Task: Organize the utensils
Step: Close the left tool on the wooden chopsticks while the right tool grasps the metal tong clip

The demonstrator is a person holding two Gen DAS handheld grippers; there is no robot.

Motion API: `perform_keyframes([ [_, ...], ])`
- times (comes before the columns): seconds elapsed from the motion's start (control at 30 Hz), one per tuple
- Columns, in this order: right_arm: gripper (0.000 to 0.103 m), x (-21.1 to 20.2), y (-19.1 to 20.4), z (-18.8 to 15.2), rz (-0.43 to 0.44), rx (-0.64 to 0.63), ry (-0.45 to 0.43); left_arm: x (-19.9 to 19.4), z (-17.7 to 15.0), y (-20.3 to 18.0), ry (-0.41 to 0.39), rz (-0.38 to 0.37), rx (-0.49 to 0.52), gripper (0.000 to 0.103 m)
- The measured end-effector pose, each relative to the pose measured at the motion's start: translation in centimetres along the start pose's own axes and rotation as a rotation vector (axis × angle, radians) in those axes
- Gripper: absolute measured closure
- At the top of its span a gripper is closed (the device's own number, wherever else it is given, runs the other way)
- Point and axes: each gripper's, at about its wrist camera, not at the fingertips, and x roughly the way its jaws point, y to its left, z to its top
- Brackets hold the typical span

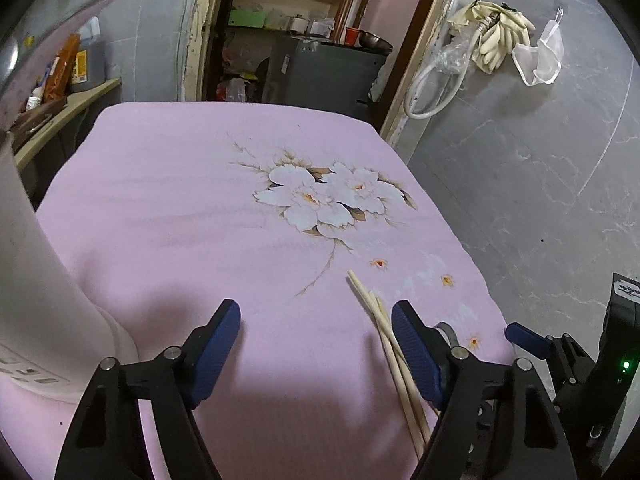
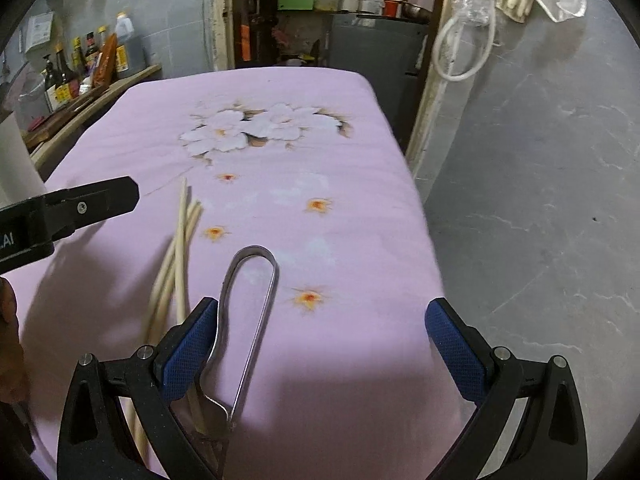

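On the pink flowered cloth (image 2: 360, 128), the wooden chopsticks (image 2: 176, 256) are taken as the landmark. Just right of them the left gripper (image 1: 316, 348) is held wide, empty. Beyond them, the right gripper (image 2: 320, 348) is spread wide, a looped metal utensil (image 2: 248, 312) lying against its left pad. The loose chopsticks could be scattered by a pad, or the utensil dragged unintentionally.

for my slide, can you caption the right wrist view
Open right tongs hover over a metal loop utensil beside wooden chopsticks on a pink floral cloth.
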Motion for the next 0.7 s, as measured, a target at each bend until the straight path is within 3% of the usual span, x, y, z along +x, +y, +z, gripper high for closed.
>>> perform_keyframes([
  [0.17, 0.006, 0.0, -2.1, -0.6, 0.047, 0.05, 0.01, 0.7, 0.2, -0.6, 0.023, -0.036, 0.015, 0.035],
  [0.27, 0.018, 0.1, -2.5, -0.7, 0.077, 0.06, 0.003, 1.4, 0.4, -1.2, 0.042, -0.065, 0.017, 0.04],
  [0.4, 0.022, 0.3, -2.3, -0.6, 0.084, 0.05, -0.004, 2.5, 0.7, -2.0, 0.065, -0.095, 0.014, 0.046],
  [0.5, 0.026, 0.4, -2.4, -0.5, 0.088, 0.057, -0.006, 3.1, 1.1, -2.6, 0.072, -0.103, 0.022, 0.046],
  [0.57, 0.028, 0.5, -2.5, -0.4, 0.09, 0.063, -0.006, 3.7, 1.2, -2.9, 0.092, -0.091, 0.029, 0.054],
  [0.7, 0.032, 0.6, -2.6, -0.4, 0.087, 0.074, -0.005, 4.0, 1.1, -2.9, 0.109, -0.091, 0.026, 0.059],
])
